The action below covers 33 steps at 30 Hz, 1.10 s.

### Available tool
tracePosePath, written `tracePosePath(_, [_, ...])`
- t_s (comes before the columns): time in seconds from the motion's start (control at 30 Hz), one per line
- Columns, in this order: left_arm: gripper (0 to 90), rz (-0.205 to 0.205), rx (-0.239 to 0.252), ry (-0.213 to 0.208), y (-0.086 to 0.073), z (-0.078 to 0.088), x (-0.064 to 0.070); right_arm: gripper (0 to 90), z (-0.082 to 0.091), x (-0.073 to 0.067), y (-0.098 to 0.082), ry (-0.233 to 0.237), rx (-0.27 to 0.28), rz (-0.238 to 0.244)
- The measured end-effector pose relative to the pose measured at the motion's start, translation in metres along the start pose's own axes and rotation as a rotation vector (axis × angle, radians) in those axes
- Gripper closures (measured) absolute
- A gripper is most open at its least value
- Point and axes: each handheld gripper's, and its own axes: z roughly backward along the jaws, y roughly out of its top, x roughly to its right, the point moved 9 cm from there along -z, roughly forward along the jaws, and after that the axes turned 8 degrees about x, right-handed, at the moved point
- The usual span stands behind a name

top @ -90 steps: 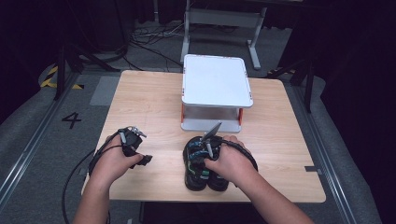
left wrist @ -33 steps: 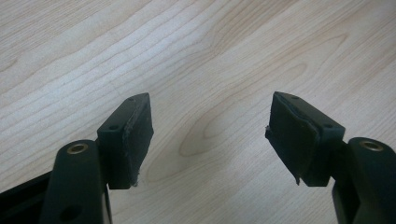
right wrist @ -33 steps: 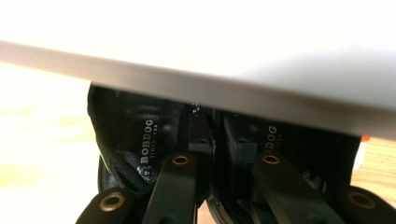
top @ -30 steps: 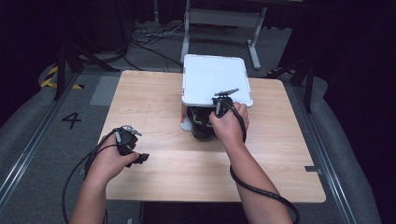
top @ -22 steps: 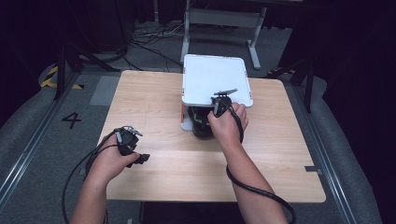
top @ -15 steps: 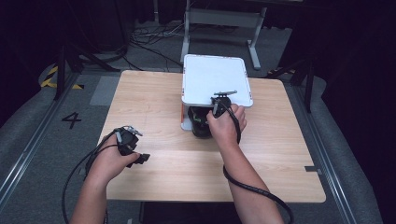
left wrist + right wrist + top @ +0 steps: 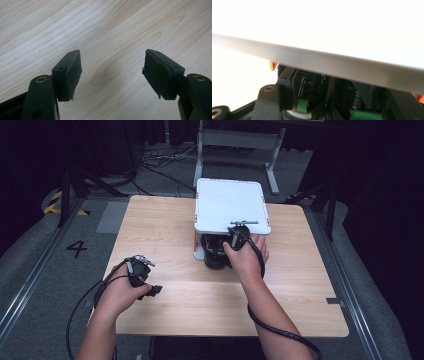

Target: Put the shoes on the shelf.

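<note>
High view: a pair of black shoes [image 7: 216, 253] is seen tucked under the white shelf [image 7: 230, 210] at the far-middle of the wooden table [image 7: 165, 227], w/ the right gripper [image 7: 236, 236] held at the shelf's front edge, just above the shoes. Right gripper view: the shelf edge [image 7: 337, 62] is shown blurred across the frame, black shoes w/ green tabs [image 7: 303, 103] below it; the jaws have just been opening, and no grip on the shoes can be made out, though the pads are partly hidden. The left gripper [image 7: 141, 276] is held low near the table's front-left, well apart from the shelf. Left gripper view: its jaws are shown spread wide over bare wood [image 7: 110, 37], w/ nothing between the pads [image 7: 72, 72]
</note>
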Motion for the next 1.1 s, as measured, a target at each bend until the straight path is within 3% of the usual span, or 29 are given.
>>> tracePosePath(0.03, [30.9, -0.003, -0.001, -0.002, 0.000, 0.000, 0.001, 31.7, 0.005, -0.001, 0.000, 0.018, -0.001, 0.025])
tracePosePath(0.07, [29.7, 0.005, 0.006, -0.014, 0.001, -0.001, 0.004, 28.7, 0.016, 0.001, 0.003, 0.016, 0.018, 0.085])
tracePosePath(0.1, [29.0, 0.000, 0.005, -0.018, 0.002, -0.001, 0.005, 28.9, 0.020, 0.002, 0.003, 0.014, 0.014, 0.104])
tracePosePath(0.27, [26.5, 0.001, 0.008, -0.046, 0.006, -0.005, 0.014, 33.9, 0.042, 0.007, 0.000, 0.061, -0.026, 0.133])
tracePosePath(0.3, [26.1, -0.006, 0.011, -0.051, 0.009, -0.006, 0.018, 39.7, 0.048, 0.009, -0.001, 0.116, -0.024, 0.148])
tracePosePath(0.37, [26.0, -0.012, 0.012, -0.055, 0.011, -0.007, 0.020, 40.0, 0.052, 0.011, -0.003, 0.129, -0.031, 0.155])
tracePosePath(0.4, [26.0, -0.022, 0.014, -0.060, 0.013, -0.008, 0.022, 39.1, 0.056, 0.014, -0.004, 0.134, -0.026, 0.172])
tracePosePath(0.43, [26.5, -0.039, 0.016, -0.075, 0.017, -0.010, 0.025, 29.3, 0.065, 0.025, -0.006, 0.098, -0.022, 0.202])
tracePosePath(0.5, [27.5, -0.046, 0.017, -0.087, 0.019, -0.012, 0.029, 31.1, 0.069, 0.028, -0.006, 0.095, -0.014, 0.197])
tracePosePath(0.53, [29.1, -0.061, 0.014, -0.096, 0.021, -0.014, 0.031, 35.5, 0.075, 0.030, -0.007, 0.119, -0.004, 0.180])
tracePosePath(0.6, [31.7, -0.094, 0.015, -0.109, 0.025, -0.017, 0.037, 29.1, 0.083, 0.032, -0.010, 0.153, 0.003, 0.137])
tracePosePath(0.67, [34.9, -0.108, 0.032, -0.095, 0.031, -0.023, 0.040, 30.5, 0.092, 0.039, -0.015, 0.144, -0.003, 0.172])
tracePosePath(0.73, [33.7, -0.118, 0.051, -0.086, 0.038, -0.028, 0.047, 24.9, 0.100, 0.042, -0.024, 0.195, 0.002, 0.226])
tracePosePath(0.77, [33.3, -0.118, 0.051, -0.086, 0.038, -0.028, 0.047, 24.9, 0.100, 0.042, -0.024, 0.195, 0.002, 0.226])
tracePosePath(0.87, [33.0, -0.095, 0.081, -0.088, 0.047, -0.032, 0.057, 23.1, 0.106, 0.043, -0.040, 0.258, -0.017, 0.265])
tracePosePath(1.0, [38.6, -0.074, 0.150, -0.089, 0.061, -0.035, 0.067, 42.0, 0.106, 0.047, -0.055, 0.256, -0.008, 0.334])
tracePosePath(1.03, [43.0, -0.068, 0.155, -0.099, 0.064, -0.036, 0.071, 49.7, 0.105, 0.047, -0.059, 0.268, -0.019, 0.321])
tracePosePath(1.1, [48.2, -0.071, 0.168, -0.109, 0.067, -0.039, 0.075, 53.8, 0.102, 0.049, -0.067, 0.283, -0.022, 0.292])
